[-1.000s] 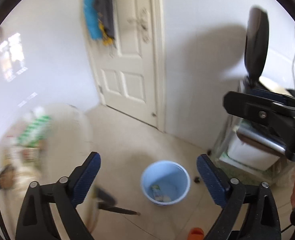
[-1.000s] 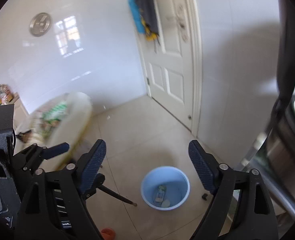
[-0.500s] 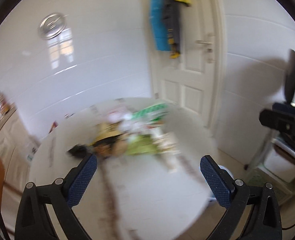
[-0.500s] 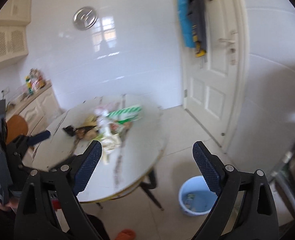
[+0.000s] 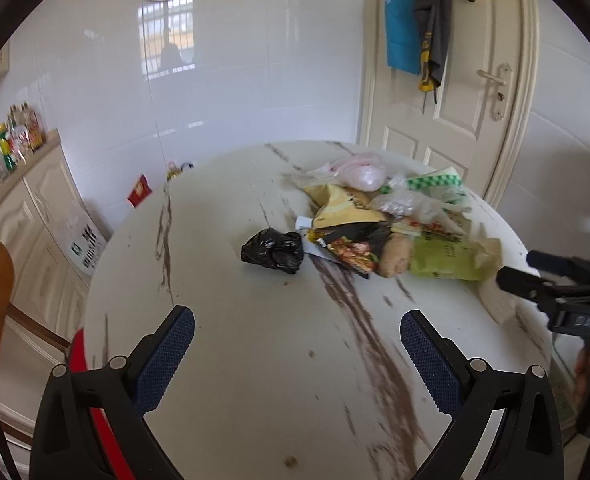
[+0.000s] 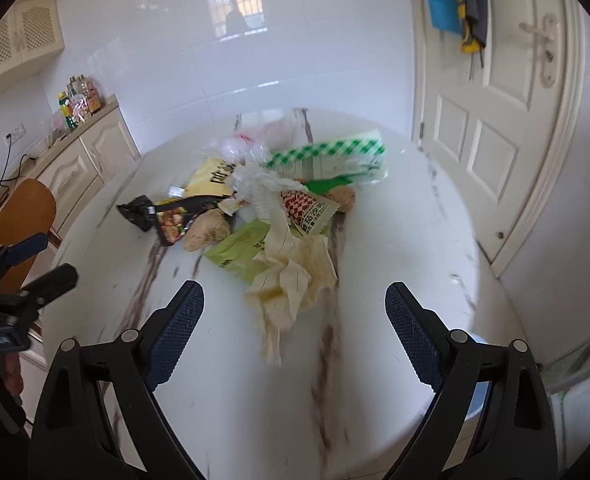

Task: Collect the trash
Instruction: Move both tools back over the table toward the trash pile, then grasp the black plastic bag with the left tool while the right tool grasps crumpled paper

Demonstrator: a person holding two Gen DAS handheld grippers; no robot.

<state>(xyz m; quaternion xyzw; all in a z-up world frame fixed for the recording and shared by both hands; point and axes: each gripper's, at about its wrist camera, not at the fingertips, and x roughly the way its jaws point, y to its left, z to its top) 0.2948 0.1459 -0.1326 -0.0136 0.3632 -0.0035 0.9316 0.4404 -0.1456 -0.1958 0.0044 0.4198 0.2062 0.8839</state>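
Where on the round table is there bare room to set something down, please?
The near half of the table is bare, between the tongs' side and the black bag; so is the left part, towards the cupboard. The far right is crowded with the heap of wrappers, bags and crumpled paper.

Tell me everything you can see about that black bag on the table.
The black bag is a small, crumpled bundle of thin, glossy plastic, scrunched into a lump. It lies on the white marble-look table, at the left end of the trash pile. Its right side sits against a snack wrapper; whether they actually touch is hard to tell. Nothing holds it. From the right wrist view it shows as a dark lump at the pile's left edge.
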